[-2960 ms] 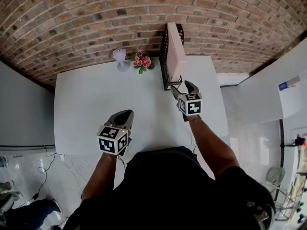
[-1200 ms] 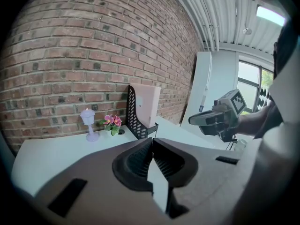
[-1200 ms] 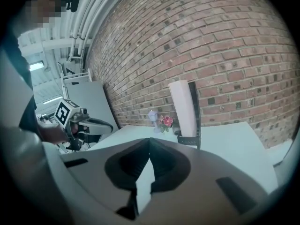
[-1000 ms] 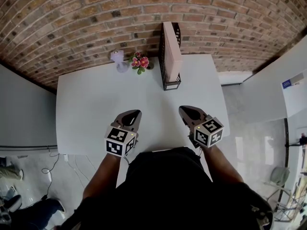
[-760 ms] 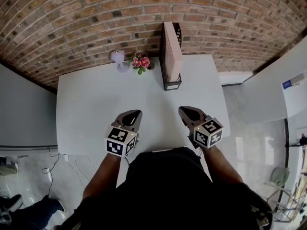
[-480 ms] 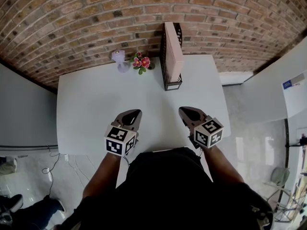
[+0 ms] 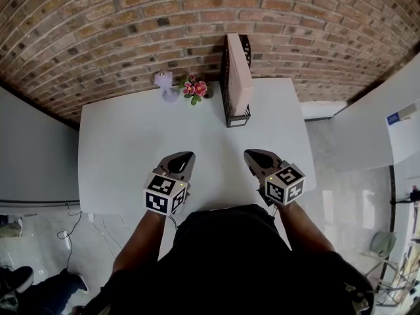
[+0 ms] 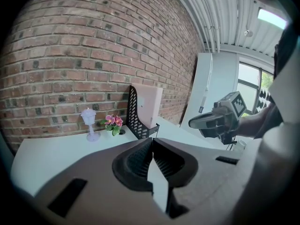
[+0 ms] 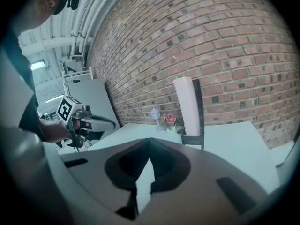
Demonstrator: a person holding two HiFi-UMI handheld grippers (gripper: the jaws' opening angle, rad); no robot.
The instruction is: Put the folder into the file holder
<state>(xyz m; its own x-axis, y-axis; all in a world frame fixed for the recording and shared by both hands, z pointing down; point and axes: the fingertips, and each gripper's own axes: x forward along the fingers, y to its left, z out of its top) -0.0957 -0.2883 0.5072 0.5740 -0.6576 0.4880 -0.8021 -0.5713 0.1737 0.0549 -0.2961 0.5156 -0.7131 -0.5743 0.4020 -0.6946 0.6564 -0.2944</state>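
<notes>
- Nearest the person, the left hand-held gripper point(image 7: 180, 159) hangs over the near edge of the bench point(image 7: 118, 143). Its own view shows the jaws meeting at the tips with nothing between them.
- Beside it, and apart from it, the right hand-held gripper point(image 7: 257, 157) is at about the same depth. Its jaws are likewise pressed together and empty.
- The main change is in the right hand-held gripper. Three seconds ago it was up at the near end of the file holder point(image 7: 237, 119), close to the folder point(image 7: 240, 71). It has since drawn back to the near edge, level with the left one.
- Over the last second neither hand-held gripper has shifted, and the left one has hardly left its spot throughout.
- The middle of the bench, between the grippers and the holder, lies bare.
- At the far side, the pale pink folder stands upright on its edge inside the black mesh file holder. It rises above the holder's walls and stands there much as it did three seconds ago.
- Left of the holder are a small bunch of pink flowers point(image 7: 195, 88) and, just beyond them, a lilac ornament point(image 7: 164, 84).
- The brick wall point(image 7: 131, 31) rises behind the far edge of the bench.
- With the folder seated, both grippers empty and both pulled well away, the task looks finished. This seems to be the rest pose after the placement, and I see nothing left to correct.
</notes>
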